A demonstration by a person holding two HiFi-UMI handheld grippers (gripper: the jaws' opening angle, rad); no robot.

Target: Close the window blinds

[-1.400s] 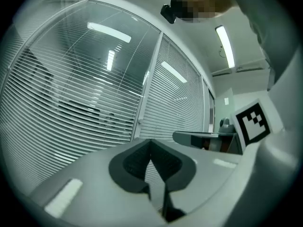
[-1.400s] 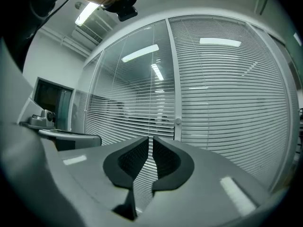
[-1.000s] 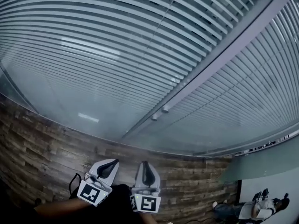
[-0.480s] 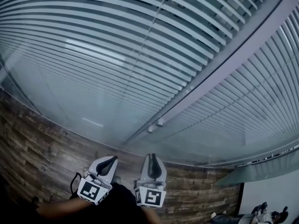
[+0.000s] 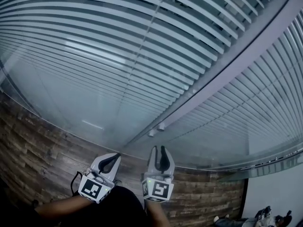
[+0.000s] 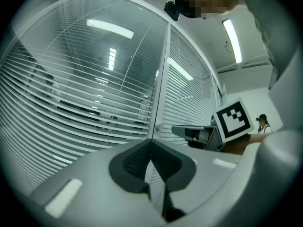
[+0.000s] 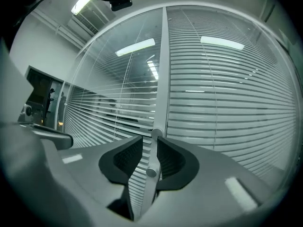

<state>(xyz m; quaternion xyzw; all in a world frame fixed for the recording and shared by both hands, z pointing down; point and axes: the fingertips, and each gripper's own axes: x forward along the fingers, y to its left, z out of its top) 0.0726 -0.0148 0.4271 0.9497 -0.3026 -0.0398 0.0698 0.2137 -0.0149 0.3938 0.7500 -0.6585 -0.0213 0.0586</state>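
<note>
— Where are the blinds from where you're driving?

— The blinds (image 5: 142,41) fill the glass wall in front of me. They hang behind both panes, left and right of a pale upright post (image 5: 227,65). Low on that post sit two small round knobs (image 5: 161,126), one just under the other.

— And your right claw?

— My right claw (image 5: 161,154) is pointed at the post, just below the knobs. Its jaws are opening, and right now they stand about half apart. Looking along them I see the post and the knobs (image 7: 151,172) in the gap, but the pads aren't pressing on anything.

— The left one?

— My left claw (image 5: 111,161) is lower and to the left, above the wood-plank floor (image 5: 42,155). Its tips (image 6: 151,143) are pinched together with nothing in them, and it is clear of the glass.

— Anything else?

— Through the left pane's slats I can make out dim shapes behind the glass.
</note>
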